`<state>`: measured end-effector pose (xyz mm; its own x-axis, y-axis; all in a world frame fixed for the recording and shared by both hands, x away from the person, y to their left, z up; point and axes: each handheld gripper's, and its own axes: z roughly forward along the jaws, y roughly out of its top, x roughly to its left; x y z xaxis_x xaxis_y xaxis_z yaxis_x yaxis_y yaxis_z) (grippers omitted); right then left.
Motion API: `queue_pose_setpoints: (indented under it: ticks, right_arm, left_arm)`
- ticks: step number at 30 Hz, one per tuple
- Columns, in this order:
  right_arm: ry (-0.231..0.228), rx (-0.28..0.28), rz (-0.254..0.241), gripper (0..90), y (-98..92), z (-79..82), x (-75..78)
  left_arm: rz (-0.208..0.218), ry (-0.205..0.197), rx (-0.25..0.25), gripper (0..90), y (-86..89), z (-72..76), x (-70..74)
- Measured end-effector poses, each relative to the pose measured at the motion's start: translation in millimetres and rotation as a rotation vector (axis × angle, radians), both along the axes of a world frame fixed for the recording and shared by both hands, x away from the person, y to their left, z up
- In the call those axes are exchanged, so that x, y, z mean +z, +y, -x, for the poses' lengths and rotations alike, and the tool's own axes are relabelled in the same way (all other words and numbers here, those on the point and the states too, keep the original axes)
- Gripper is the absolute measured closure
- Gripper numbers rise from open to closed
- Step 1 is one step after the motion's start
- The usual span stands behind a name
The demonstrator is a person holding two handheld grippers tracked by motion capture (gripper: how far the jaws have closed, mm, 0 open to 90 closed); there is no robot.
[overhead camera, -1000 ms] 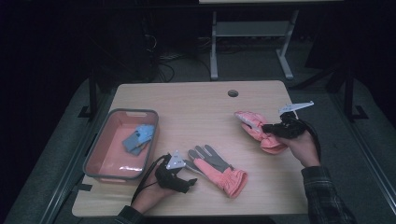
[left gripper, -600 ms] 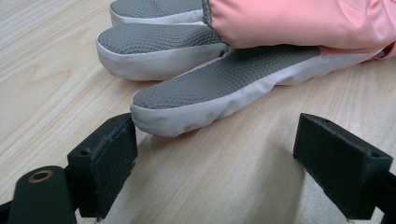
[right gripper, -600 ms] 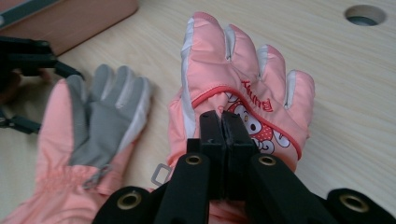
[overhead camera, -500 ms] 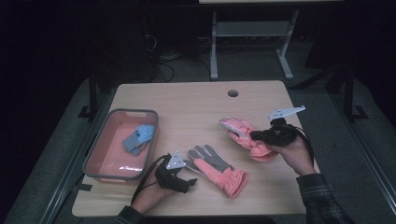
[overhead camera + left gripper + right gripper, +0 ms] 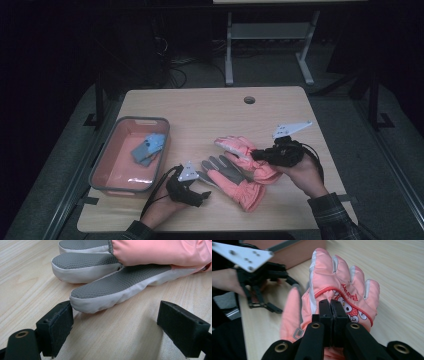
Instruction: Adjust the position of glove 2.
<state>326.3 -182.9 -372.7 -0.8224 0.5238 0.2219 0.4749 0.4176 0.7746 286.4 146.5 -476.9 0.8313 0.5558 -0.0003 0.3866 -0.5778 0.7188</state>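
Note:
A pink glove lies palm up near the table's front, its grey fingers pointing at my left gripper. That gripper rests open on the wood, with one grey fingertip just inside its left jaw and no pad pressing on it. My right gripper is shut on a second pink glove, pinching the fabric on its printed back. The held glove hangs partly over the lying one. The right gripper view has my right gripper in front and the left gripper beyond.
A pink tray stands at the table's left and holds a few blue pieces. A cable hole sits near the far edge of the wooden table. Bare wood stretches behind the gloves.
My right gripper has carried its glove leftward and a little up, from the table's right side until it overlaps the lying glove. The left gripper has stayed put.

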Motion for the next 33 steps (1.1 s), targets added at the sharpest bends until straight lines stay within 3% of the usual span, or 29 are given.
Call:
queue_pose_setpoints:
  ticks: [5, 15, 21, 24, 33]
  right_arm:
    - [0.001, 0.047, -0.011, 88.6, 15.4, 7.8, -1.8]
    - [-0.006, 0.130, 0.015, 88.6, 42.4, 16.9, -9.3]
    - [0.003, 0.140, 0.025, 88.6, 49.7, 17.7, -13.9]
    - [-0.001, 0.137, 0.057, 88.5, 53.0, 17.6, -18.8]
    - [0.044, 0.167, 0.167, 86.8, 65.4, 18.2, -36.9]
  left_arm:
    - [0.001, 0.006, 0.001, 12.7, -0.2, 0.3, 0.1]
    - [0.001, 0.008, 0.001, 12.7, -0.1, 0.3, 0.2]
    - [0.001, 0.008, 0.000, 12.7, -0.1, 0.3, 0.2]
    - [0.003, 0.006, 0.001, 12.7, -0.2, 0.3, 0.0]
    - [0.002, 0.002, 0.000, 12.7, -0.2, 0.2, -0.1]
